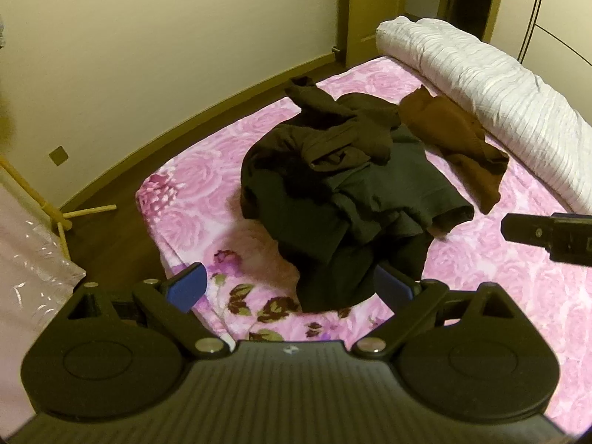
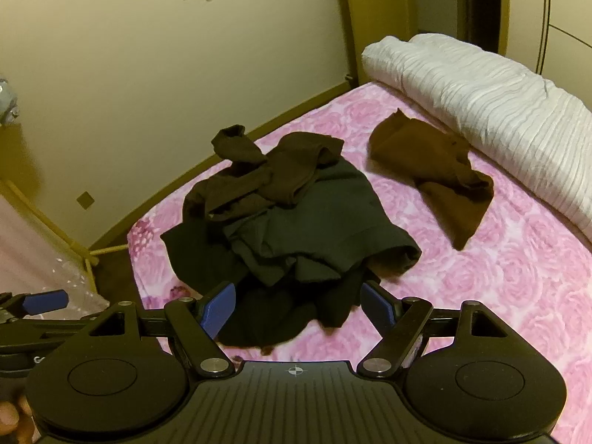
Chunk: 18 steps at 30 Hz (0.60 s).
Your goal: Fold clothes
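A heap of dark clothes point(image 1: 344, 192) point(image 2: 296, 222) lies crumpled in the middle of a pink rose-patterned bed point(image 1: 518, 296) point(image 2: 499, 277); a dark brown garment point(image 1: 333, 129) point(image 2: 266, 174) sits on top of a dark grey one. A separate rust-brown garment point(image 1: 458, 140) point(image 2: 436, 170) lies flat to the right of the heap. My left gripper point(image 1: 292, 288) stands open just before the heap's near edge, nothing between its fingers. My right gripper point(image 2: 299, 309) is open over the same near edge. The right gripper's side point(image 1: 547, 236) shows at the left view's right edge.
A rolled white quilt point(image 1: 492, 81) point(image 2: 481, 103) lies along the bed's far right side. Beyond the bed's left edge are a strip of dark floor point(image 1: 111, 233), a wooden stand point(image 1: 55, 207) and a cream wall point(image 2: 148, 74). A hand point(image 2: 14, 418) shows at lower left.
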{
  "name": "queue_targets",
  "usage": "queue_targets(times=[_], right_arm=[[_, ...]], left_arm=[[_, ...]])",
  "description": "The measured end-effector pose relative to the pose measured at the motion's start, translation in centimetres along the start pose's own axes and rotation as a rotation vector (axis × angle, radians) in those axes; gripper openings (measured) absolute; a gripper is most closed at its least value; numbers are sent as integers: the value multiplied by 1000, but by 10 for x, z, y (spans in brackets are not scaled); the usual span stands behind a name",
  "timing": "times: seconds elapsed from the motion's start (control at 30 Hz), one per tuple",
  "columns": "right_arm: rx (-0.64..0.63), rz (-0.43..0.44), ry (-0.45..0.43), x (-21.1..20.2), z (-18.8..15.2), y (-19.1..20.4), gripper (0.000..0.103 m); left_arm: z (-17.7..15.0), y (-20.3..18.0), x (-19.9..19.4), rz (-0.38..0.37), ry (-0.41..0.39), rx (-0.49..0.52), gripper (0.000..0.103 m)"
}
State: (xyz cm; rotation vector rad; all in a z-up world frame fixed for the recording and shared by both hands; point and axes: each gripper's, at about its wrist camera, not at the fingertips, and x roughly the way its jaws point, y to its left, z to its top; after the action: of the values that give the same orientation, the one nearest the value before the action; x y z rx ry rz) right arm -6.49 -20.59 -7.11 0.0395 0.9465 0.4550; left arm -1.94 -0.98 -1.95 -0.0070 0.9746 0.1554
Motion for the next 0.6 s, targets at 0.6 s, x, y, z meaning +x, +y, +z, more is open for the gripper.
queue_targets(times=[0.6], right_arm=[[70,-122,48,71,46,-5,78]], left_arm=[[74,11,109,-154,71,106,95]])
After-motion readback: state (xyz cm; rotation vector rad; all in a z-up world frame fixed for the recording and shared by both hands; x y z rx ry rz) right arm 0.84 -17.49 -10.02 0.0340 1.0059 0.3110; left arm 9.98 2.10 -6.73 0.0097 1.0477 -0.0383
